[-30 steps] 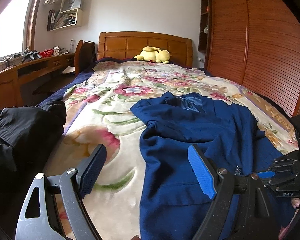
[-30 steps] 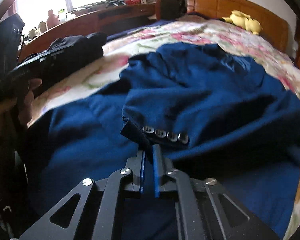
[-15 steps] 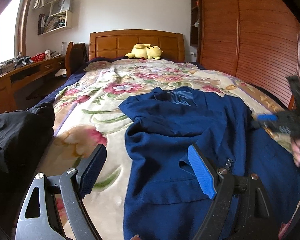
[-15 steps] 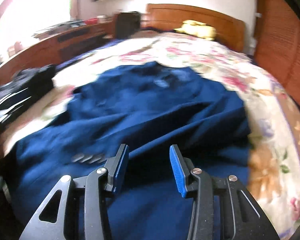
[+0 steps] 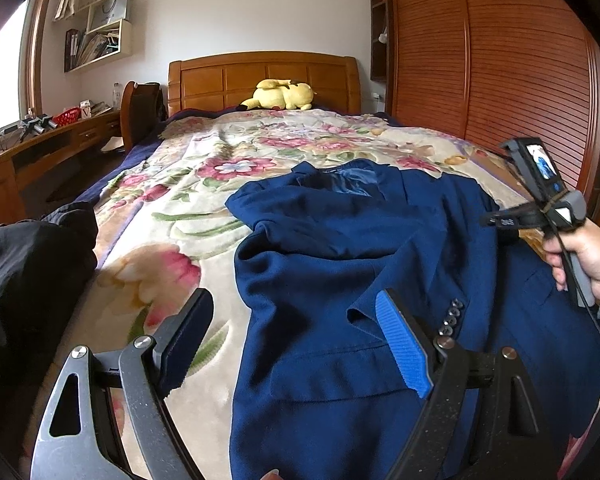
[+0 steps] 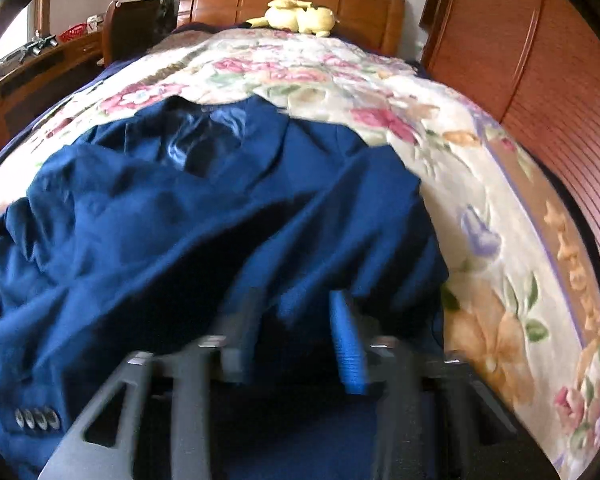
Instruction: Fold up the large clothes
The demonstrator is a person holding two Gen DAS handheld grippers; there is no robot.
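A dark blue suit jacket lies spread on the floral bedspread, collar toward the headboard. One sleeve is folded across its front, its buttoned cuff near the bottom. My left gripper is open and empty, low over the jacket's near left edge. My right gripper is open and empty, just above the jacket's right side; the cuff buttons lie to its left. In the left wrist view the right gripper is held by a hand over the jacket's right edge.
A black garment lies heaped at the bed's left edge. A yellow plush toy rests by the wooden headboard. A wooden desk runs along the left; a slatted wardrobe stands on the right.
My right gripper let go of the sleeve cuff, opened, and moved right over the jacket's right side. The sleeve now lies folded across the front. The left gripper stayed open.
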